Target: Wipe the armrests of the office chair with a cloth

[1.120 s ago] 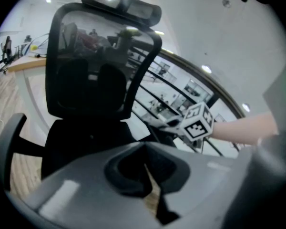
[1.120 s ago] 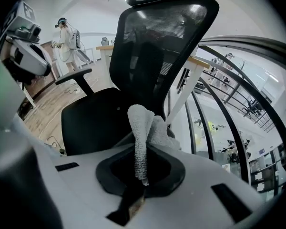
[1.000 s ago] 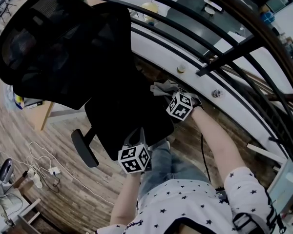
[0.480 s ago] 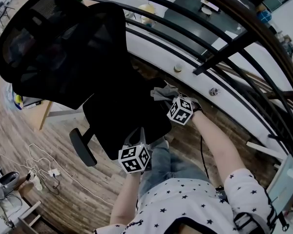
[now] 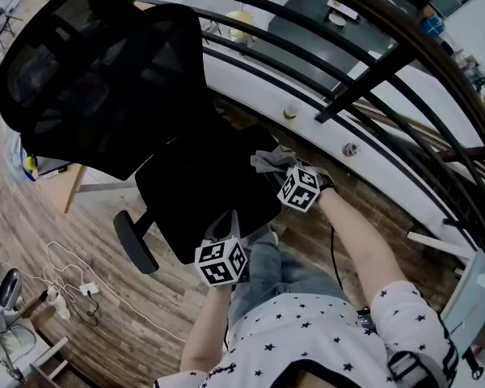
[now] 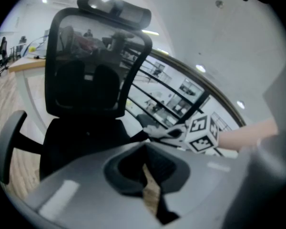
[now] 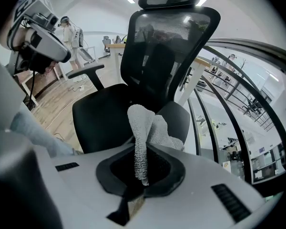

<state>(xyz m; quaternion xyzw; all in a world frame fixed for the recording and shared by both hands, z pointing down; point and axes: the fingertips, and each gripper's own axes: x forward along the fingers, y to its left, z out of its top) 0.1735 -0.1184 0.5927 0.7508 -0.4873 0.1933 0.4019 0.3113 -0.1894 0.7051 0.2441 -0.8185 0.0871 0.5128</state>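
My right gripper point(image 5: 284, 168) has its jaws clamped on the grey cloth point(image 7: 142, 128). In the right gripper view a folded strip of it stands up out of the jaws and flops over toward 2 o'clock. From the head view the cloth point(image 5: 268, 158) sits at the 3 o'clock edge of the office chair point(image 5: 105, 71) seat, over the armrest on that side, though I cannot tell whether it touches the pad. The other armrest point(image 5: 136, 245) juts out at the seat's 8 o'clock, well apart from both grippers. My left gripper point(image 5: 225, 231) hangs at the seat's 6 o'clock edge. In the left gripper view its jaws are together with nothing between them. A black railing point(image 5: 372, 79) curves from 12 to 4 o'clock behind the chair. Loose cables point(image 5: 73, 285) lie on the wooden floor point(image 5: 121, 330) at 8 o'clock.
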